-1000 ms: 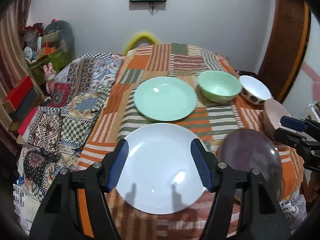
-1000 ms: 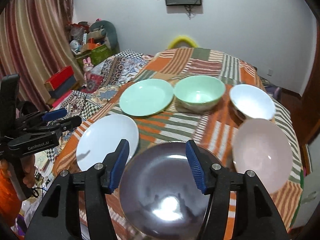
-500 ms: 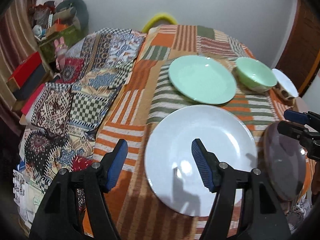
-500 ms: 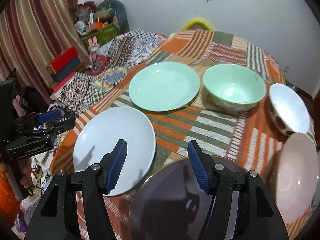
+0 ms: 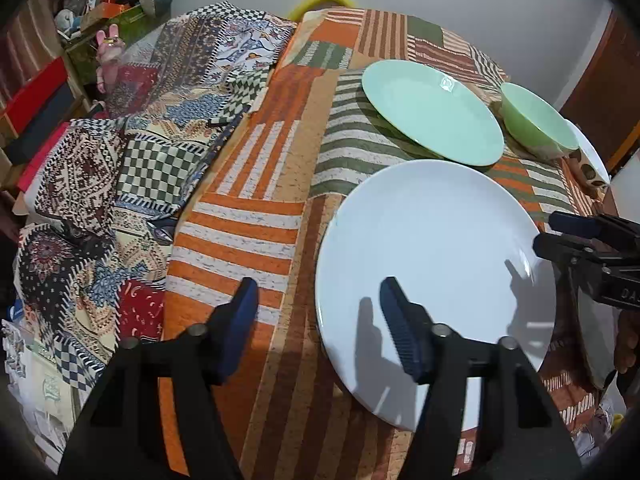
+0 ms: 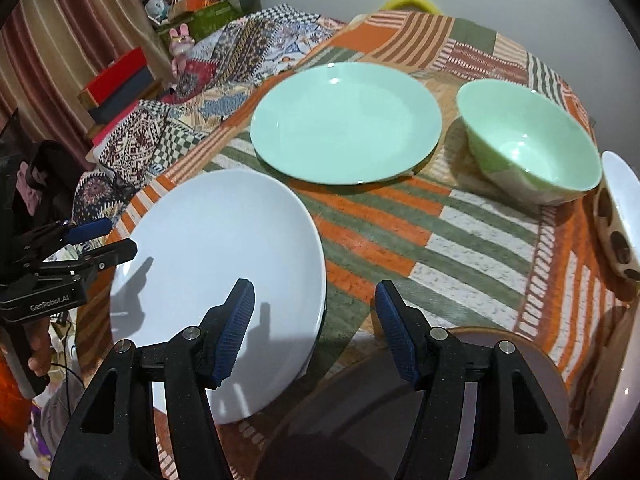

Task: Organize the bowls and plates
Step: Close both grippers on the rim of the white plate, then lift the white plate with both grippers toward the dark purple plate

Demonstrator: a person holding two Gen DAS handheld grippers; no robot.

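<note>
The left gripper (image 5: 316,312) hangs above the near left edge of the white plate (image 5: 432,276), its blue-padded fingers (image 5: 402,332) spread wide and holding nothing; one finger sits over the striped tablecloth (image 5: 248,216), the other over the plate's near left part, and both throw shadows on the white surface; whether either pad touches the plate I cannot tell. The right gripper (image 6: 314,320) is likewise wide apart and empty; its left finger lies over the right edge of the white plate (image 6: 216,280), its right finger over the cloth at the far rim of a dark plate (image 6: 500,384) that fills the near right corner of the right wrist view. In the left wrist view that same gripper (image 5: 560,236) comes in from the right, just beside the white plate's right rim. The left gripper (image 6: 100,240) shows in the right wrist view at the plate's left edge. Beyond the white plate, close to its far rim, lies a green plate (image 6: 346,122); to the right of that stands a green bowl (image 6: 532,140), apart from it; farther right, at the frame edge, is a white bowl with brown spots (image 6: 618,216). All rest on the tablecloth (image 6: 440,240); a patterned quilt (image 5: 132,152) spreads to the left of the table.
</note>
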